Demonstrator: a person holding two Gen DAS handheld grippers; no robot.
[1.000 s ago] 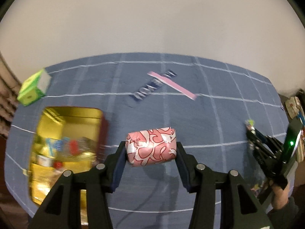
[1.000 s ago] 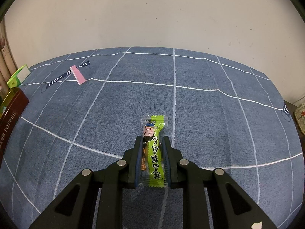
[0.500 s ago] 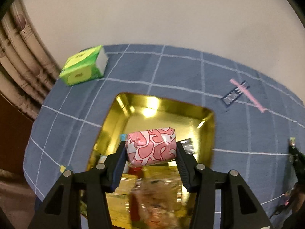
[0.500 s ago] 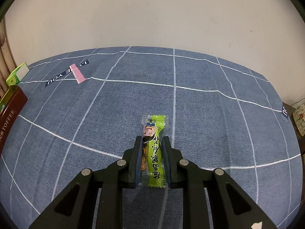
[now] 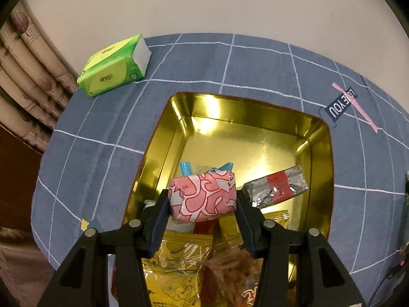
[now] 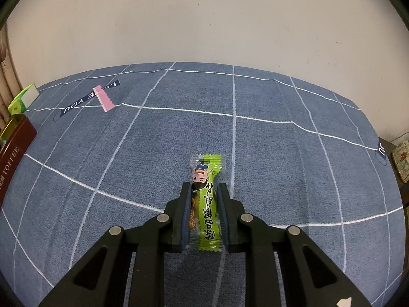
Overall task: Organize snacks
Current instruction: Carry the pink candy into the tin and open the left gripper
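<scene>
Gold tin (image 5: 163,138) on the blue cloth (image 5: 97,138), half full of wrappers. Left claw (image 5: 203,199) pinches pink snack (image 5: 203,198) by its ends, over the tin, prob. for a clean drop. Right claw (image 6: 204,213) clamped narrow on green snack (image 6: 205,199), low over cloth, well apart from tin; looks next in line.

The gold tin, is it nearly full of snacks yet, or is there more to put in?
Some are in: the gold tin holds several packets, such as a silver bar with a red band. In hand: the left gripper holds a pink wrapped sweet above the tin, not dropped. Left: the right gripper is shut on a green candy stick over the blue cloth, away from the tin.
</scene>
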